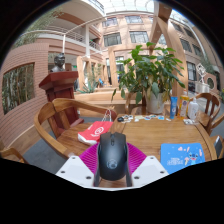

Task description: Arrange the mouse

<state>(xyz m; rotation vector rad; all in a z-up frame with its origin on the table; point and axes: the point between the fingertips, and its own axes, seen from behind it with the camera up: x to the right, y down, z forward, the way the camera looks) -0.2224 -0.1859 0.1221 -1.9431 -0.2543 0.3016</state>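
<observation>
Mouse (112, 157) is sitting between our gripper (112, 170) fingers, pads seemingly clamping both flanks, above the near edge of the wooden table (150, 135). We are keeping it level, aiming for bare wood between the red card (95, 131) and blue booklet (183, 156).

This looks like an atrium or lobby. Brick walls (40, 60) with balconied upper floors (80, 38) surround a wooden surface (150, 135), chairs (55, 115) and potted plant (150, 70).

Bright, even daylight; sharp centre, strong fisheye curving at edges.
</observation>
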